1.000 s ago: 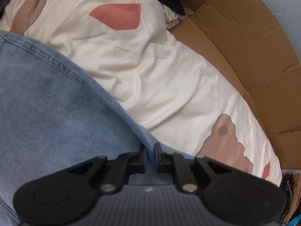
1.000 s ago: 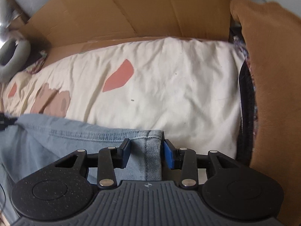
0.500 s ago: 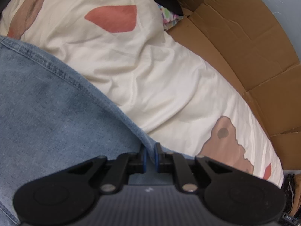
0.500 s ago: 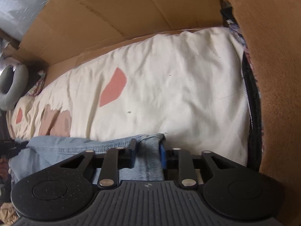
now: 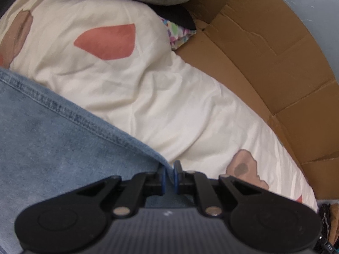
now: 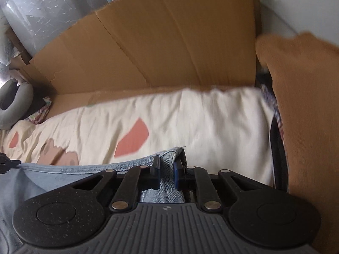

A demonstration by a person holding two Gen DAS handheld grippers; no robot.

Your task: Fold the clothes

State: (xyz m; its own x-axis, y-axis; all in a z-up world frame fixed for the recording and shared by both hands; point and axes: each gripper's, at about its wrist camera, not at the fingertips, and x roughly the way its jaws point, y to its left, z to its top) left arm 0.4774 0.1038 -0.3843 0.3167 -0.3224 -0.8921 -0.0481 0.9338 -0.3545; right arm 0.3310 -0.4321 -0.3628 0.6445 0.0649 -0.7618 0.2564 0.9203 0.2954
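Note:
A pair of light blue jeans (image 5: pixel 53 139) lies on a cream bedsheet (image 5: pixel 169 97) printed with red and brown shapes. My left gripper (image 5: pixel 168 174) is shut on the jeans' stitched edge, which runs up and left from the pads. In the right wrist view my right gripper (image 6: pixel 166 174) has its jaws closing on a hemmed corner of the jeans (image 6: pixel 169 160), and the denim is pinched between the blue pads. The corner stands a little off the bedsheet (image 6: pixel 211 122). The rest of the jeans stretches left below the gripper.
A brown cardboard sheet (image 6: pixel 169 42) stands along the far side of the bed, and the cardboard (image 5: pixel 275 74) curves round on the right in the left view. A grey neck pillow (image 6: pixel 14 103) lies at the far left. An orange-brown cloth (image 6: pixel 307 116) rises at the right.
My right gripper's jaws closed onto the jeans' hemmed corner and tilted upward, lifting it slightly; more of the cardboard came into view. The left gripper kept its grip and barely moved.

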